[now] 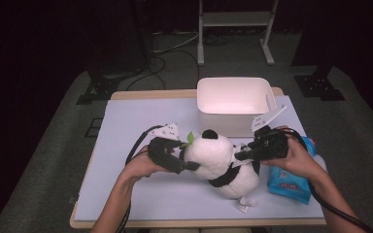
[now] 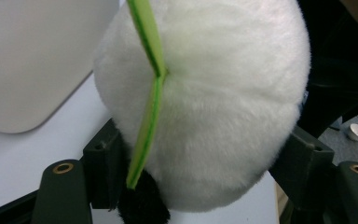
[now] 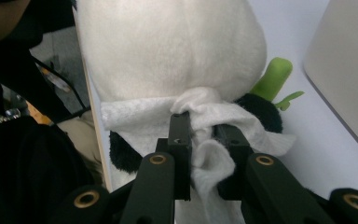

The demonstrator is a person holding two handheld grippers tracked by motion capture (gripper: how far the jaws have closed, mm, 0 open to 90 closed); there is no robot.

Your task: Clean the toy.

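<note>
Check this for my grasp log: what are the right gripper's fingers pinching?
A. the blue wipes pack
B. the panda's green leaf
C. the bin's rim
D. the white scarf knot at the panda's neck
D: in the right gripper view, the right gripper has its fingers closed on the white scarf knot of the plush panda.

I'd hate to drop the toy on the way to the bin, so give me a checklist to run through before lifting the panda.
1. Left gripper around the panda's head: ok, one of the fingers on each side.
2. Right gripper pinching the white scarf knot: ok, but cloth only, so it may slip.
3. White bin open, nothing seen inside: ok.
4. Path to the bin clear: ok, it stands just behind the panda.
5. Blue packet under the right forearm: cannot tell if it will snag.
</note>
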